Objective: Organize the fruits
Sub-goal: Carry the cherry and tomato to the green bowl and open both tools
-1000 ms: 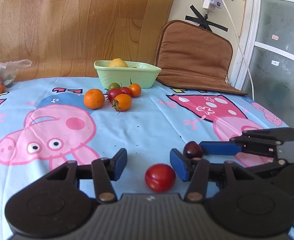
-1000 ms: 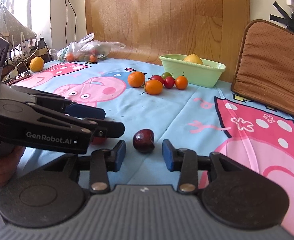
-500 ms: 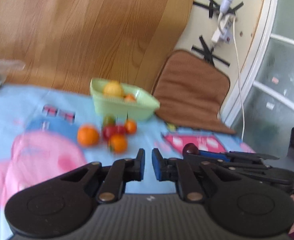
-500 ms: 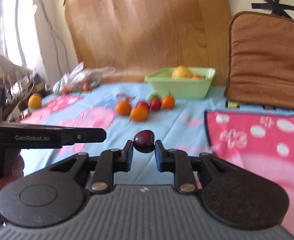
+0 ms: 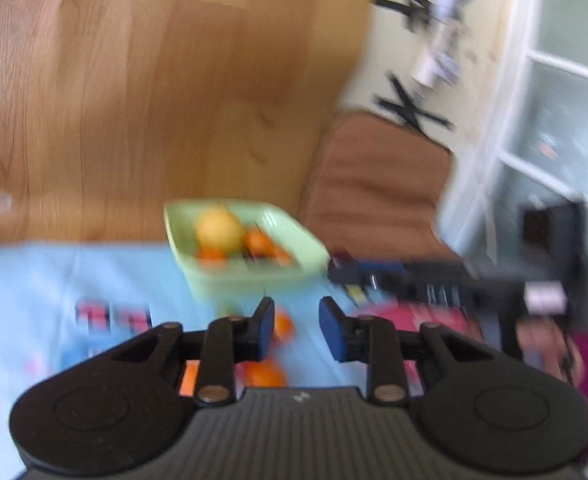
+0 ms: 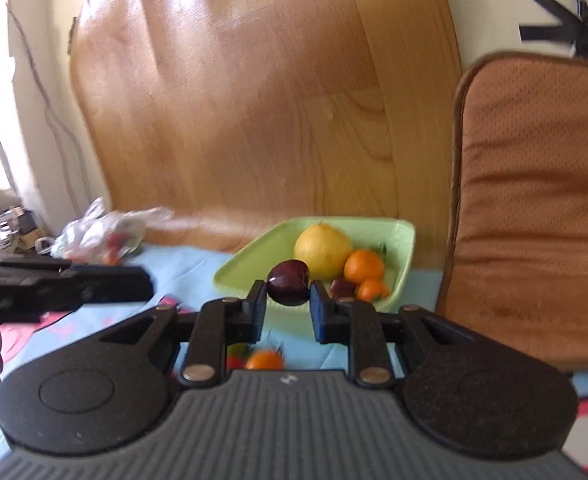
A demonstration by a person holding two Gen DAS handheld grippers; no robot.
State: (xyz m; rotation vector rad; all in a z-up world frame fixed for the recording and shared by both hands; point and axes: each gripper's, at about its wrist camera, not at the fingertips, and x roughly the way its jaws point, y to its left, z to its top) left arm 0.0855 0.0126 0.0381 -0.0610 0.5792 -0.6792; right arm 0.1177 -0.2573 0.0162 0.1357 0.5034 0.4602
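Blue cartoon tablecloth point(image 6: 182, 258) below, wood panel behind; right gripper point(image 6: 288, 301) is clamped on the dark plum point(image 6: 288, 282), lifted mid-frame in front of the green dish point(image 6: 407, 236). Plum looks light, smooth, likely slippery and easily bruised; pads across its widest part seem best. Left gripper point(image 5: 295, 316) is pulled in to a narrow gap, nothing between its pads. Yellow fruit point(image 6: 322, 246) and oranges point(image 6: 363, 266) crowd the dish centre; brown cushion point(image 6: 533, 208) hems the right; loose tomato point(image 6: 266, 360) lies lower centre.
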